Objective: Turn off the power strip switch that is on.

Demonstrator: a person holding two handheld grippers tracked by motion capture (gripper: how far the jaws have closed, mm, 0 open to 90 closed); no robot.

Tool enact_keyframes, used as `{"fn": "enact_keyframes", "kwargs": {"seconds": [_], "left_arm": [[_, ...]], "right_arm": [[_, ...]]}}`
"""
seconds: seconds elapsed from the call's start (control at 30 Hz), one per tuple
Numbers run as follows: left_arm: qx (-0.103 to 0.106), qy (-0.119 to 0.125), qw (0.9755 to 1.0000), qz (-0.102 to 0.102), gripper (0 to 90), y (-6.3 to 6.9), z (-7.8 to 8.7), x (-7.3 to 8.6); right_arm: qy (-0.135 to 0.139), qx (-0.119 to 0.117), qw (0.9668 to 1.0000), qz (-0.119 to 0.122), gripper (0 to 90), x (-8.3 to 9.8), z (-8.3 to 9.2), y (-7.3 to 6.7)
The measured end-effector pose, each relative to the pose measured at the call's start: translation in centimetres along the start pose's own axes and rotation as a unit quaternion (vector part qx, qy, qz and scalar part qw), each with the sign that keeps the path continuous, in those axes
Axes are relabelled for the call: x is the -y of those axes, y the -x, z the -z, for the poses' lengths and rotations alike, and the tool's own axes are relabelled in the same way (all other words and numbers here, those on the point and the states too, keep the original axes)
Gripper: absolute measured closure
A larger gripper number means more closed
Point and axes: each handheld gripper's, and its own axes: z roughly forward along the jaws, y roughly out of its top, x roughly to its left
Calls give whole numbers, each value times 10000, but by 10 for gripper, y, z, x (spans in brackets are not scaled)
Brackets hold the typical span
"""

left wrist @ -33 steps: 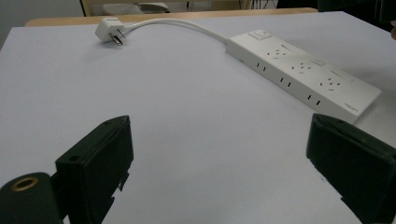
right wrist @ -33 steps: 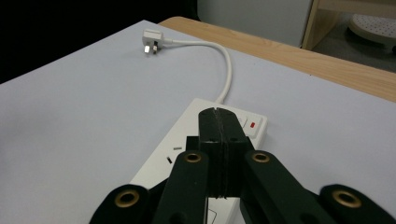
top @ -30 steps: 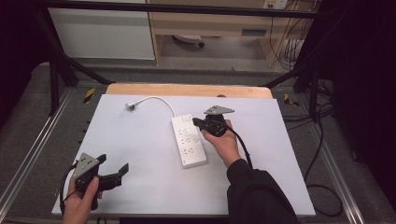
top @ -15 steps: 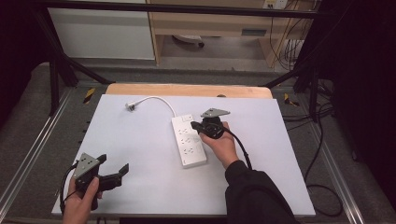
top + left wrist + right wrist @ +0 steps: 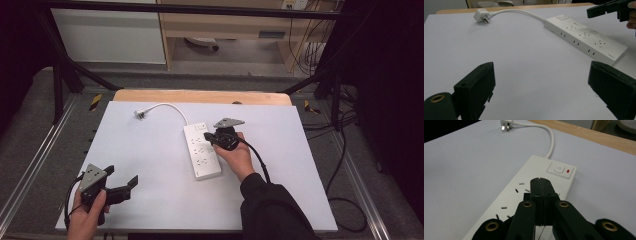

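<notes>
A white power strip (image 5: 202, 151) lies mid-table, its cable curving to a plug (image 5: 140, 114) at the back left. In the right gripper view the strip (image 5: 524, 195) shows a power button (image 5: 559, 169) with a red mark beside it. My right gripper (image 5: 208, 139) hovers over the strip's far end, jaws pressed together and empty (image 5: 541, 182). My left gripper (image 5: 121, 178) rests near the table's front left corner, jaws wide apart, holding nothing. From the left gripper view the strip (image 5: 584, 38) and plug (image 5: 480, 15) lie ahead.
The white table top (image 5: 150, 150) has a wooden strip (image 5: 200, 96) along its far edge. Metal frame rails run down both sides. Black cables (image 5: 345, 200) trail on the floor to the right. A cabinet stands behind the table.
My right gripper has edged slightly left over the strip's far end. The left gripper has stayed put.
</notes>
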Motion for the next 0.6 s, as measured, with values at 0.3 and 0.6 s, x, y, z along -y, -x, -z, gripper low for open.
{"fn": "enact_keyframes", "kwargs": {"seconds": [0.3, 0.6], "left_arm": [[-8, -10, 10000, -18, 73, 0, 0, 0], [-7, -21, 10000, -33, 73, 1, 0, 0]], "right_arm": [[-161, 49, 9998, -48, 900, 9, -1, 2], [-251, 18, 9997, -71, 900, 17, 0, 1]]}}
